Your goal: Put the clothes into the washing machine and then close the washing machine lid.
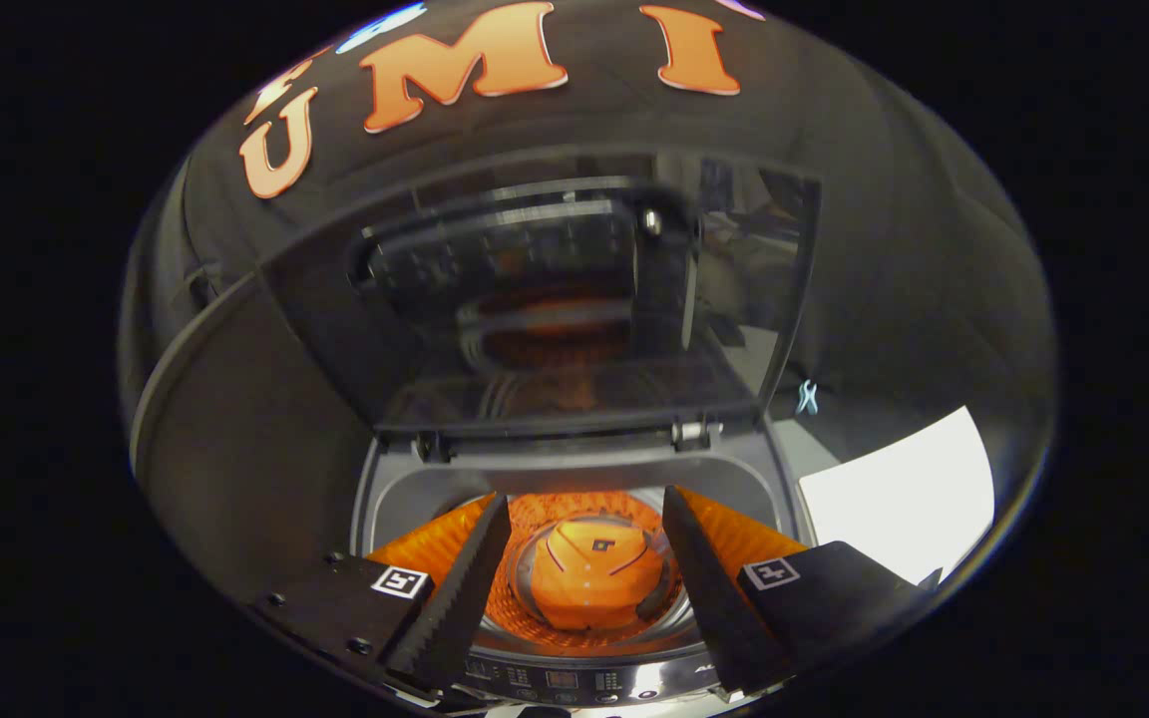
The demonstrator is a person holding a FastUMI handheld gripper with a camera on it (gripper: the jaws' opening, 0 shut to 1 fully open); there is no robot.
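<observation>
A top-loading washing machine stands just ahead of me with its dark glass lid raised upright at the back. My gripper hovers open above the front of the tub opening, with nothing between its serrated fingers. Between and beyond the fingers I look down into the orange drum. At its bottom lies an orange rounded shape with dark lines; I cannot tell whether it is cloth or part of the drum. The lid's glass reflects the drum and the control panel.
The machine's control panel runs along its front edge, under the fingertips' bases. A bright white surface lies to the right of the machine. Black booth cloth hangs behind and to the left.
</observation>
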